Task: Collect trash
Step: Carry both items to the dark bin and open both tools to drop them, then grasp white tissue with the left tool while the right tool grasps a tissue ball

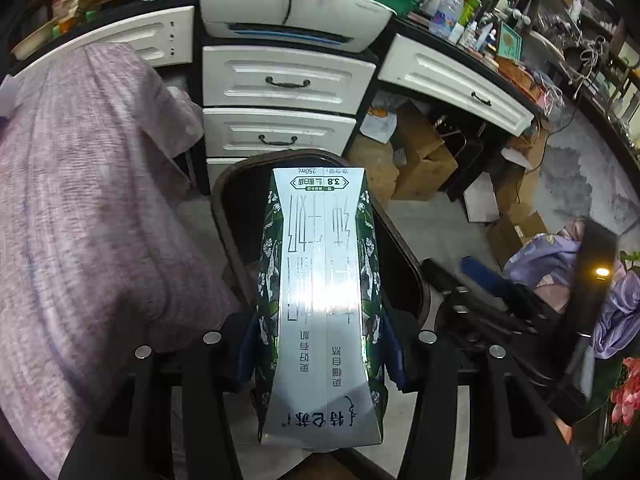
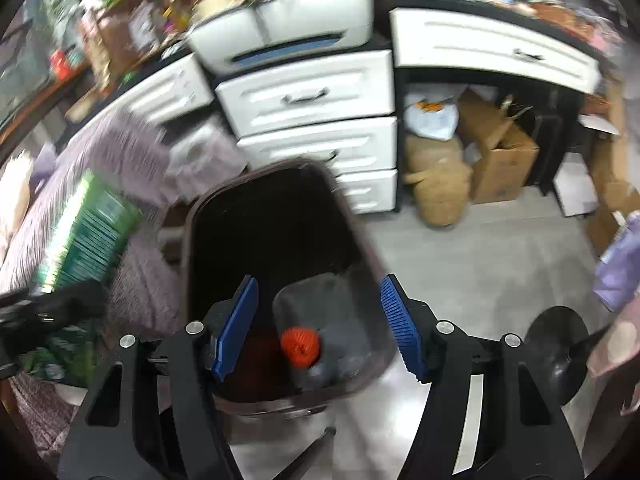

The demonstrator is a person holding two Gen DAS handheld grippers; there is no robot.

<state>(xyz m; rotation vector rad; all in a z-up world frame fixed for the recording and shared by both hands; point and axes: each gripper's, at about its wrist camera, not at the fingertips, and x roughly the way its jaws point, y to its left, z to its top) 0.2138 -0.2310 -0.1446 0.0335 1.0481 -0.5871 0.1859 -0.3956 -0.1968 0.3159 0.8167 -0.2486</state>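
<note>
Left hand-held gripper (image 1: 320,344) is clamped on milk box (image 1: 320,300), held over bin (image 1: 224,200) to drop it in. Right hand-held gripper (image 2: 320,328) has jaws apart w/ nothing between, orange ball (image 2: 300,346) in bin below.

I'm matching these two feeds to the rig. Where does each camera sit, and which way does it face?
Left wrist: on the left gripper, looking down its fingers at the milk carton it clamps above the trash bin; the right gripper shows on the right.
Right wrist: on the right gripper, open, looking down into the bin.
Shared: bin, white drawers, carton.
</note>
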